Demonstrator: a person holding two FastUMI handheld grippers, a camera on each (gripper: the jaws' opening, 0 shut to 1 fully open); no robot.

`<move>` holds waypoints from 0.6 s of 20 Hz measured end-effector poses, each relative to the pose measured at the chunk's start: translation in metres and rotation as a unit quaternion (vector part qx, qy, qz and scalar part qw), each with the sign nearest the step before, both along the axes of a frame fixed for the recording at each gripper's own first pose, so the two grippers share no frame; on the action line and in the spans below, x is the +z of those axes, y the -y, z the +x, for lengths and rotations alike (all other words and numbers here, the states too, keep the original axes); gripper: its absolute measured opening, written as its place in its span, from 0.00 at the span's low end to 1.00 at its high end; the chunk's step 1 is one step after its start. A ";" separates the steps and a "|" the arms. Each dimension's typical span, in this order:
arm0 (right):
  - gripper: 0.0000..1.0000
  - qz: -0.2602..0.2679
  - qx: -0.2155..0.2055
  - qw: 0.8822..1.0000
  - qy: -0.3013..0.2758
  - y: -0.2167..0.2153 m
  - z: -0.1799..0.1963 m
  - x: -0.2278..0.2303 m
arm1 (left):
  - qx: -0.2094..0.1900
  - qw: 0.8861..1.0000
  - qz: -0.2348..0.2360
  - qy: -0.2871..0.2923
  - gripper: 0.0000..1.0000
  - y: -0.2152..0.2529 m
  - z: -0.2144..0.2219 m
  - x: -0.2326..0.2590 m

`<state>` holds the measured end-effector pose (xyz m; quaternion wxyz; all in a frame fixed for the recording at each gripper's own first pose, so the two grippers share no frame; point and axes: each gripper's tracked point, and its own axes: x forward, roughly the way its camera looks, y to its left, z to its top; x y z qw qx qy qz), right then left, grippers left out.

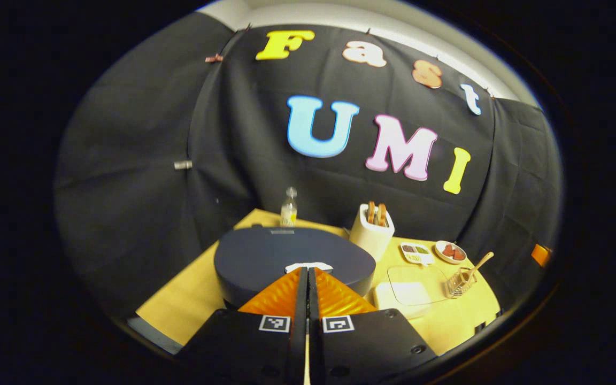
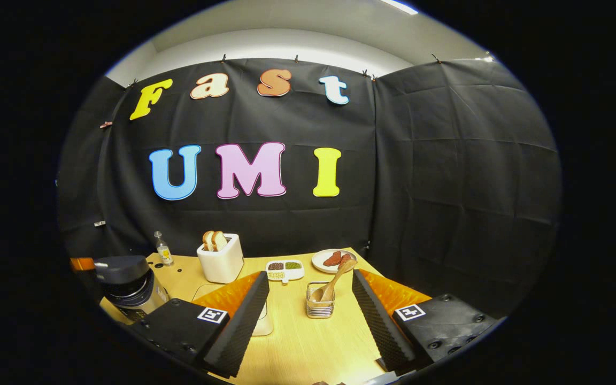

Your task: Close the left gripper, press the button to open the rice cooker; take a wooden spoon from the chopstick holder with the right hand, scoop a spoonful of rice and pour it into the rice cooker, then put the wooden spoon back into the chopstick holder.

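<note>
The rice cooker (image 1: pixel 265 256) has a dark blue lid, which is down, and a white button (image 1: pixel 308 266) on its near edge. My left gripper (image 1: pixel 308 271) is shut with nothing in it, its tips right at that button; I cannot tell if they press it. In the right gripper view the cooker (image 2: pixel 126 283) stands at the far left. My right gripper (image 2: pixel 309 275) is open and empty. A wire chopstick holder (image 2: pixel 320 309) sits between and just beyond its fingers, with the wooden spoon (image 2: pixel 336 282) leaning in it. The holder (image 1: pixel 460 282) and spoon (image 1: pixel 480 264) also show at the right.
A white rice box (image 1: pixel 409 293) with a clear lid lies right of the cooker. A white toaster (image 2: pixel 221 260) with bread, a small bottle (image 2: pixel 163 249), a divided bean tray (image 2: pixel 285 269) and a plate (image 2: pixel 332 260) stand along the back of the wooden table (image 2: pixel 308 342).
</note>
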<state>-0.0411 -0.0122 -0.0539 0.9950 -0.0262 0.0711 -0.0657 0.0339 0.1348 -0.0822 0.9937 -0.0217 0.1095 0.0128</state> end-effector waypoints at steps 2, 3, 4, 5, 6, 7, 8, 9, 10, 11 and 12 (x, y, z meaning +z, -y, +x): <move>0.98 0.000 -0.001 1.000 0.000 0.007 0.011 -0.004 | 0.004 0.999 0.032 0.004 0.14 0.005 -0.010 0.006; 0.98 0.003 0.000 1.000 -0.001 0.009 0.020 -0.006 | 0.002 0.999 0.036 0.004 0.25 0.013 -0.015 0.002; 0.98 0.005 0.003 1.000 -0.004 0.011 0.028 -0.010 | 0.002 0.999 0.032 0.005 0.35 0.017 -0.019 0.002; 0.98 0.004 0.006 1.000 -0.005 0.014 0.038 -0.013 | 0.006 1.000 0.022 0.006 0.46 0.021 -0.023 0.002; 0.98 0.002 0.010 1.000 -0.004 0.018 0.047 -0.014 | 0.007 1.000 0.010 0.007 0.64 0.025 -0.026 0.000; 0.98 0.001 0.012 1.000 -0.005 0.022 0.057 -0.017 | 0.011 1.000 0.003 0.008 0.77 0.031 -0.029 -0.003; 0.98 0.003 0.014 1.000 -0.010 0.026 0.067 -0.022 | 0.015 1.000 0.001 0.002 0.90 0.036 -0.030 -0.007; 0.98 0.007 0.018 1.000 -0.016 0.029 0.076 -0.028 | 0.019 1.000 0.003 -0.003 0.99 0.041 -0.032 -0.011; 0.98 0.012 0.021 0.999 -0.023 0.033 0.084 -0.034 | 0.026 1.000 0.008 -0.008 0.96 0.044 -0.034 -0.013; 0.98 0.015 0.022 0.999 -0.030 0.038 0.094 -0.041 | 0.033 0.999 0.012 -0.011 0.95 0.048 -0.035 -0.015; 0.98 0.018 0.023 0.999 -0.039 0.043 0.102 -0.049 | 0.038 0.999 0.013 -0.015 0.95 0.053 -0.036 -0.018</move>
